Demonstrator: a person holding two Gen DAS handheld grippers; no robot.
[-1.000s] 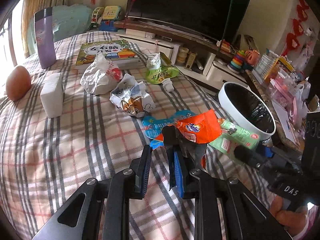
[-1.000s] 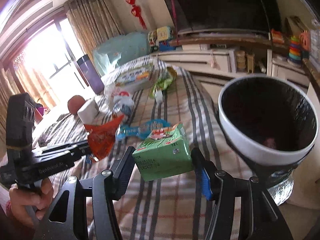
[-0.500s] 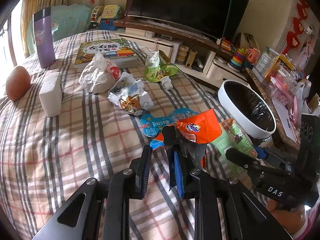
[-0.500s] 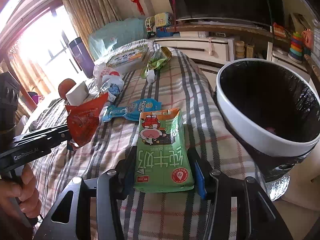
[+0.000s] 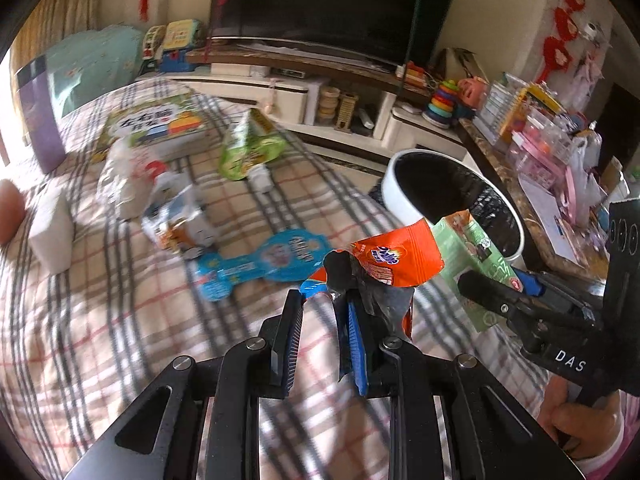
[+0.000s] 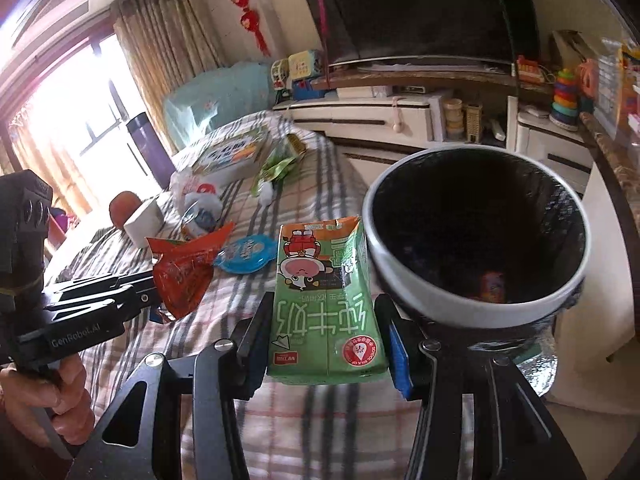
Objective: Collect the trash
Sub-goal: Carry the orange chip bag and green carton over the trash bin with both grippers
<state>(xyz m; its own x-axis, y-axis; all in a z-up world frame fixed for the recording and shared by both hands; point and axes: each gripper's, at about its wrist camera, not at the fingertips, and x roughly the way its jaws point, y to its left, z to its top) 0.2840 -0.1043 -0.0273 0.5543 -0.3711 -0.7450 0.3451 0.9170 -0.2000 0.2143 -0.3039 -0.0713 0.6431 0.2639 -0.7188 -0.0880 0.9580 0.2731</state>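
Observation:
My left gripper is shut on a crumpled orange snack wrapper, holding it above the plaid bed. The right wrist view shows that wrapper hanging from the left gripper at the left. My right gripper is shut on a green milk carton, pads against both its sides, beside the bin's rim. The carton and right gripper show at the right of the left wrist view. The white bin with a black liner stands off the bed's edge, also seen as the bin.
On the bed lie a blue wrapper, a crumpled white-blue wrapper, a white bag, a green pouch, a book, a white block and a purple bottle. A TV cabinet and a cluttered shelf stand beyond.
The right gripper's jaws closed on the green carton and carried it closer to the bin. The left gripper moved right with the orange wrapper; the bin looms larger in both views.

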